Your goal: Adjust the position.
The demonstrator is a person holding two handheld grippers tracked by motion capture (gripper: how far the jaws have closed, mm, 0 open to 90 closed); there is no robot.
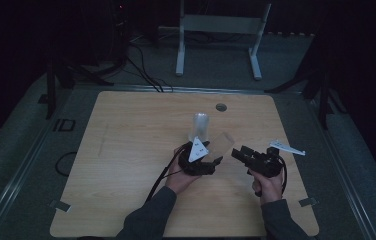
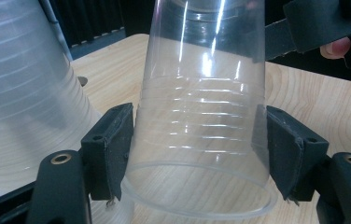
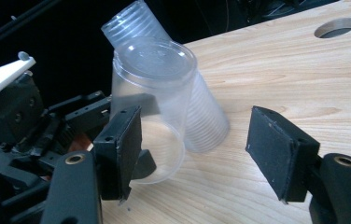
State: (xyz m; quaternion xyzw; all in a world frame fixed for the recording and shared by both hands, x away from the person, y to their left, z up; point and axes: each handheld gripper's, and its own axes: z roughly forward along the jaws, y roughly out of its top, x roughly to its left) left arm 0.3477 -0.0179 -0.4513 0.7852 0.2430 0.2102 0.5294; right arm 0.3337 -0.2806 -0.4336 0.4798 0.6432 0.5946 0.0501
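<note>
Two clear plastic cup items are in play: a single cup [image 2: 201, 130] clamped near its open mouth between the pads of the left gripper [image 2: 197, 149], held just above the table [image 1: 126, 150], and a nested stack of cups [image 3: 197, 116] standing just behind it; the right gripper [image 3: 194, 154] stands released, jaws wide, nothing between them, near the held cup. Risks, as judged: thin walls may buckle under the squeeze; a nudge could topple the stack; the smooth cup could slip. Both look empty.

Clear ribbed cup [image 2: 201, 126]; black tool pads [image 2: 110, 149]; pale wood-grain table [image 1: 126, 150].
</note>
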